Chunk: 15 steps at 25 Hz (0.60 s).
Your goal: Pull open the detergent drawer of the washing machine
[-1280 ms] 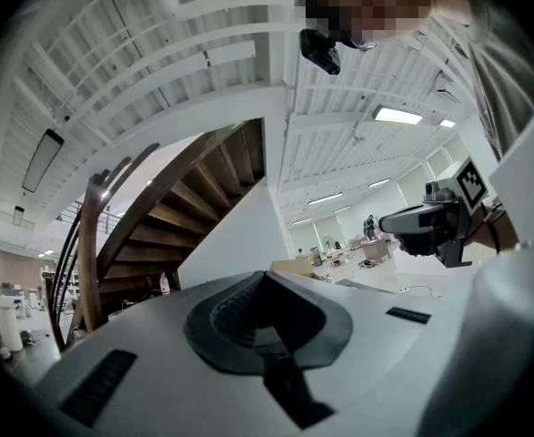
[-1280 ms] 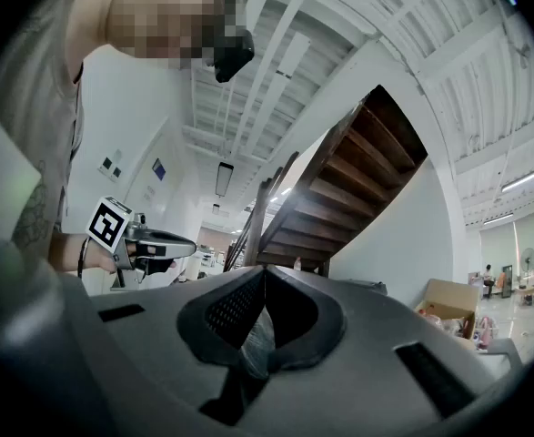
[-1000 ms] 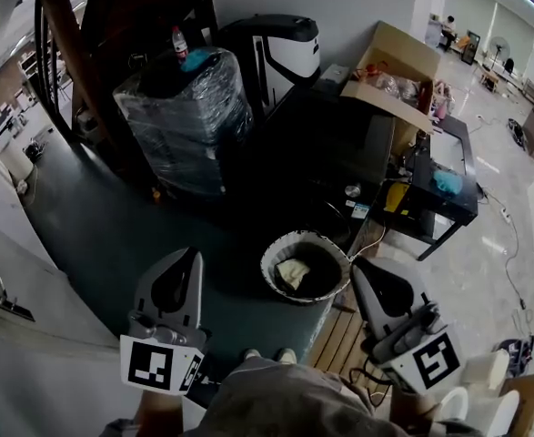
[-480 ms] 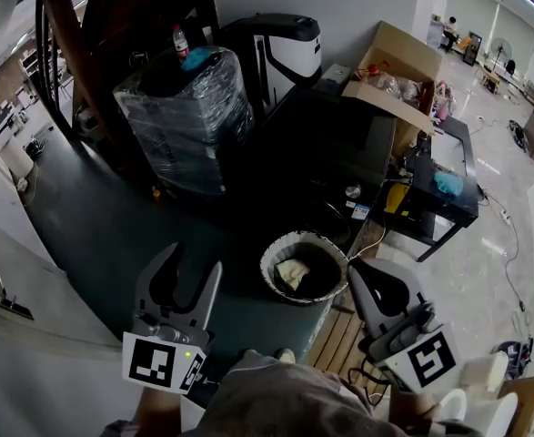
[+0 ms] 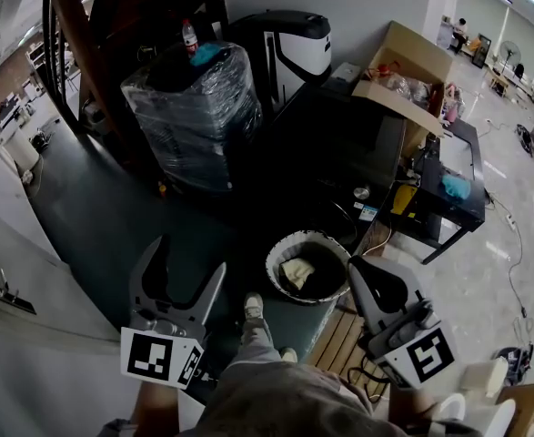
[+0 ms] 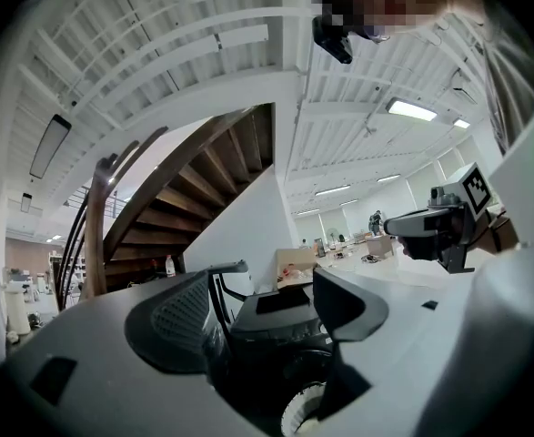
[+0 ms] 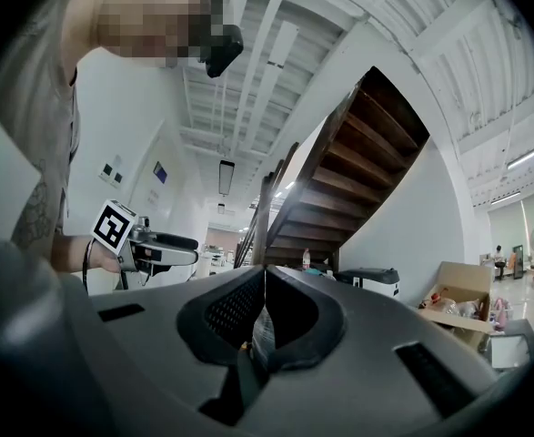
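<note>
The biggest change is in the person's stance: a shoe [image 5: 253, 308] now stands forward between the two claws, where a second ago none showed, so the approach looks under way. The left claw [image 5: 190, 256], shut a second ago, is opening its jaws with nothing between them, which I read as getting ready for a handle. The right claw [image 5: 367, 276] has its jaws together and carries nothing. The likely washing machine is the dark cabinet [image 5: 339, 144], well ahead of both claws and to the right of the left one; its detergent drawer cannot be made out, so the pull has not begun. Ahead of the left claw lies open green floor [image 5: 94, 217], bounded to its left by a white wall [image 5: 12, 271] and further ahead by a plastic-wrapped bundle [image 5: 194, 116]. A laundry basket [image 5: 271, 271] sits between the claws, near the left claw's right jaw, narrowing the straight line to the cabinet. Wooden slats [image 5: 339, 335] edge the floor beside the right claw.
</note>
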Available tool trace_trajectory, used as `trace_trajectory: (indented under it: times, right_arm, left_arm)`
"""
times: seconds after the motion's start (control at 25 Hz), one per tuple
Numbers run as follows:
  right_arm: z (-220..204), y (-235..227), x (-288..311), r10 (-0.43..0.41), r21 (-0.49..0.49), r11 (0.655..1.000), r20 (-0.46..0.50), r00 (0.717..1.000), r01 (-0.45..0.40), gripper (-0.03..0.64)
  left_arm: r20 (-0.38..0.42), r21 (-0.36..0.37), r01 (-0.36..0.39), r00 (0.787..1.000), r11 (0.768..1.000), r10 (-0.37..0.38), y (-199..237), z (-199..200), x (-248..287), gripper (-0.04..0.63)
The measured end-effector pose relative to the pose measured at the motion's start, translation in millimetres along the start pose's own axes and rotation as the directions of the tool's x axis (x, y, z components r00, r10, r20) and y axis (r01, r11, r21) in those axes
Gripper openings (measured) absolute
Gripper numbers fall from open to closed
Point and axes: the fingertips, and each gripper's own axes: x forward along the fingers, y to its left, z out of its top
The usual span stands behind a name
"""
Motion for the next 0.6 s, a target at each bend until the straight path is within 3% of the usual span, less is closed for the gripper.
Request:
trace_trajectory:
  times: [0.32,0.6]
  right_arm:
    - [-13,-14,36,0.001,0.008,1.000,-0.018,1.000,-0.001,0.031]
    - [-33,-47,86,-0.046,0.019,0.999,-0.075,0.996,0.048,0.032]
  left_arm:
    - [0.006,-0.014,0.018,1.000,1.000,-0.018,19,-11,31,0.363]
    - [-0.021,-0.083,0.051,0.998,0.995,-0.053,51,-37,86,0.364]
